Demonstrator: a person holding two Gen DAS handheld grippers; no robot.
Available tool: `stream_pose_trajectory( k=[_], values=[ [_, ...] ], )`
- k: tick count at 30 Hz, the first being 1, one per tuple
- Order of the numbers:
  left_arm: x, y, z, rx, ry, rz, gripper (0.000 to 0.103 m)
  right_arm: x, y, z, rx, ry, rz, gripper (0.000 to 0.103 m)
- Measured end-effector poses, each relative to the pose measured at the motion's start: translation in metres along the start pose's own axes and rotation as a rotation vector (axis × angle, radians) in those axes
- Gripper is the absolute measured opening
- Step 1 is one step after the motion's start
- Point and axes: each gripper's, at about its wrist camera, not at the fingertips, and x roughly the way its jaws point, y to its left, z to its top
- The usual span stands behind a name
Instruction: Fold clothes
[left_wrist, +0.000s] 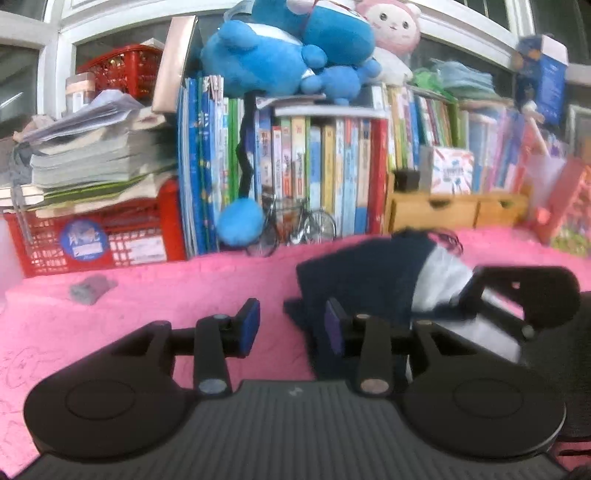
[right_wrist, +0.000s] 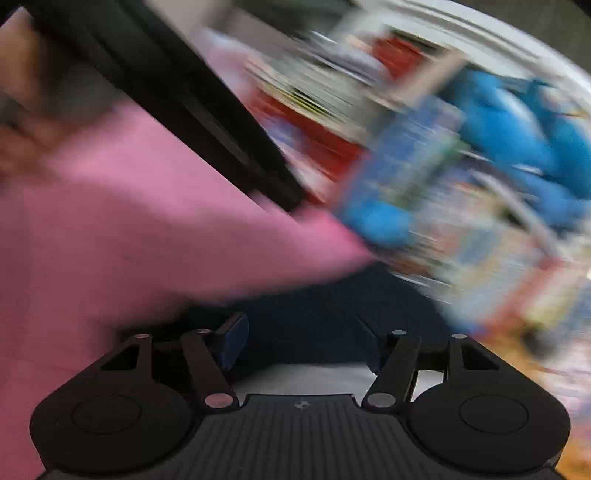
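since the navy-and-white garment (left_wrist: 373, 280) lay bunched on the pink table (left_wrist: 166, 295) at about three o'clock of the left claw (left_wrist: 291, 326), whose pads stood apart with nothing between them, the sound move was judged to be a slow, level pinch at one hem corner. the right claw (right_wrist: 301, 341) was likewise apart and empty just above the dark cloth, its view badly smeared. writing on the book spines (left_wrist: 325, 162) and red crate (left_wrist: 92, 236) label was too blurred to read.

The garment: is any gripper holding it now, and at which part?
No. The left gripper is open over the pink cloth, beside the garment. The right gripper is open above it.
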Motion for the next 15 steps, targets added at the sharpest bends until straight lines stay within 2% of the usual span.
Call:
stream_pose_trajectory(
  k=[1, 2, 3, 6, 9, 11, 15],
  values=[
    [-0.005, 0.000, -0.003, 0.008, 0.005, 0.002, 0.041, -0.011, 0.007, 0.001, 0.003, -0.029, 0.026, 0.065],
    [-0.009, -0.002, -0.007, 0.016, 0.010, 0.003, 0.041, -0.022, 0.009, 0.000, 0.021, -0.049, 0.043, 0.075],
    [-0.013, -0.004, -0.011, 0.015, 0.011, -0.004, 0.041, -0.033, 0.011, -0.002, 0.039, -0.069, 0.059, 0.079],
    [-0.024, -0.014, -0.024, 0.001, 0.009, -0.038, 0.043, -0.070, -0.002, -0.019, 0.188, -0.099, 0.097, 0.082],
    [-0.034, -0.029, -0.036, 0.001, -0.004, -0.071, 0.046, -0.105, -0.013, -0.045, 0.298, -0.097, 0.012, 0.087],
    [-0.039, -0.039, -0.045, 0.013, -0.015, -0.074, 0.046, -0.118, -0.018, -0.063, 0.365, -0.041, -0.073, 0.087],
    [-0.040, -0.056, -0.059, 0.064, -0.010, -0.030, 0.049, -0.128, -0.019, -0.100, 0.478, 0.076, -0.214, 0.087]
  ],
)
